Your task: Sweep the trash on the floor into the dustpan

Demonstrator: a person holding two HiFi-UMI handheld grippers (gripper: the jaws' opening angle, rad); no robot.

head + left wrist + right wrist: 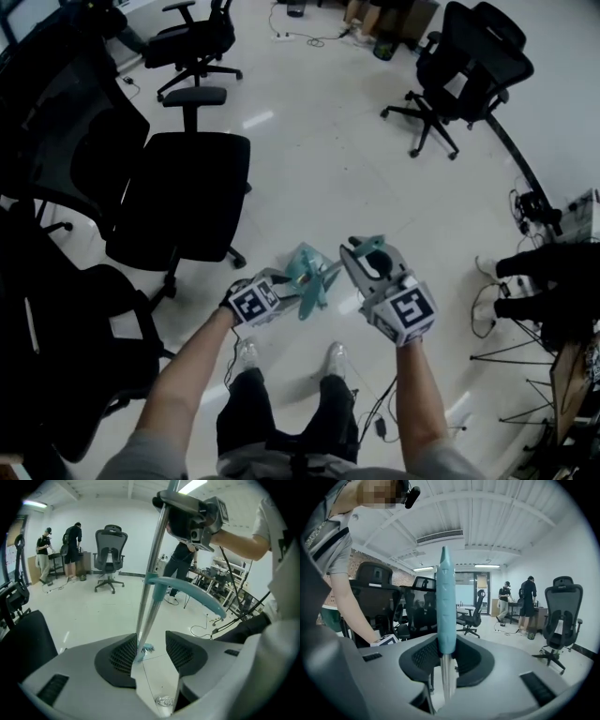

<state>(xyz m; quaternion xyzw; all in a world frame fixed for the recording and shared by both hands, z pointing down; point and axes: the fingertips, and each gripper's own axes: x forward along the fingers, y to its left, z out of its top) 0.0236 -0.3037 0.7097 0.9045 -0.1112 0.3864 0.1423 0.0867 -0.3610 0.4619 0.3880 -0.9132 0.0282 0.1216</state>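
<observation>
In the head view both grippers meet over teal broom-and-dustpan parts in front of the person's feet. My right gripper is shut on the broom's teal handle; the metal shaft runs down out of the grip. My left gripper is open around two metal shafts, which lie against its left pad with a gap to the other pad. A curved teal arm branches off the shafts. The teal broom head rests on the floor. My right gripper shows at the shafts' top. I cannot make out any trash.
Black office chairs crowd the left, another stands at the back right. Cables and stand legs lie at the right beside a seated person's legs. Two people stand at a far desk.
</observation>
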